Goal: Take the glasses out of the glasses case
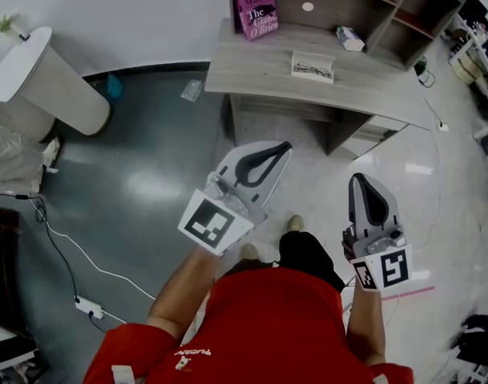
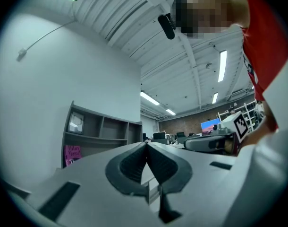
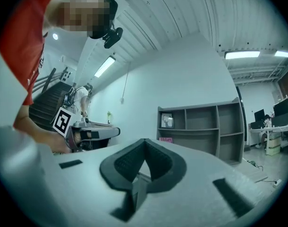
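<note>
- Both grippers are clenched with nothing between the jaws. The left gripper [image 1: 285, 146] and the right gripper [image 1: 359, 178] are held out in front of the person, well apart from the table [image 1: 252, 74]. If either arrives shut, it will likely shove its target instead of taking it.
- The glasses case [image 1: 313, 66] lies on the table at about 12 o'clock from the grippers. It looks open, with the dark glasses [image 1: 311, 70] showing inside, though the detail is too small to be sure.
- The case looks light. A one-sided push could slide it toward the table's front edge at 6 o'clock and off onto the floor. One gripper probably needs to steady it while the other lifts.
- The glasses have thin parts. A hard or off-centre pinch could bend an arm or smear a lens, and a loose one could drop them back.
- If the glasses catch on the case wall, the case may rise with them.
- A pink book [image 1: 256, 9] stands at 11 o'clock of the case and a small box [image 1: 350, 38] lies at 1 o'clock. A wide sweep could knock either.
</note>
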{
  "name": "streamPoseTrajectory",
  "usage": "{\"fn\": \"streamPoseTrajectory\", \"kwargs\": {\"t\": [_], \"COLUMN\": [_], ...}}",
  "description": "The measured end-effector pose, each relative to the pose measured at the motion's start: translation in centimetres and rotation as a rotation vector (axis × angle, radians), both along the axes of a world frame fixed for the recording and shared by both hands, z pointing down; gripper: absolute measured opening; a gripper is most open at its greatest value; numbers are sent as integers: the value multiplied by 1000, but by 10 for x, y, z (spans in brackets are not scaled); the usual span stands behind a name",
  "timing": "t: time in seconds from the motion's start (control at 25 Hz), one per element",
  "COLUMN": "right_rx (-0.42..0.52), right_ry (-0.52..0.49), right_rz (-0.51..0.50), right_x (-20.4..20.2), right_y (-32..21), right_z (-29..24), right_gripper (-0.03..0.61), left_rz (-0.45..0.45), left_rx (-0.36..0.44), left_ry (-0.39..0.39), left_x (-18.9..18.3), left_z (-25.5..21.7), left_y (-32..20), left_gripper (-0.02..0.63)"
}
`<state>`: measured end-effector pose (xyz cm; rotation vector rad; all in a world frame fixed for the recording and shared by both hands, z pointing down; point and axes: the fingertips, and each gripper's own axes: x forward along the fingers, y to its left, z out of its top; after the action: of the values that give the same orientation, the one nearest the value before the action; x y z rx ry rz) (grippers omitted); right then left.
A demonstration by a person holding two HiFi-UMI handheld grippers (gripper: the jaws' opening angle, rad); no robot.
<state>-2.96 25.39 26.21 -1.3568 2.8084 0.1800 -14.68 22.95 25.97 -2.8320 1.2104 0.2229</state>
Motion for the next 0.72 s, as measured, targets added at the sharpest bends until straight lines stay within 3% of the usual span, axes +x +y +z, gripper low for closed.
{"fn": "streamPoseTrajectory", "kwargs": {"t": [0.28, 0.72], "right_rx": [3, 15], "right_ry": [-21, -22], "right_rz": [12, -26], "right_x": [27, 86], "right_y": [-63, -238], "right_z": [10, 23], "right_gripper": [5, 5], "left_rz": [-7, -51], "left_rx": [6, -57], "left_ry": [-44, -165], "left_x": [15, 66], "left_z": [10, 45], "left_y": [-57, -216], "left_gripper": [11, 11]}}
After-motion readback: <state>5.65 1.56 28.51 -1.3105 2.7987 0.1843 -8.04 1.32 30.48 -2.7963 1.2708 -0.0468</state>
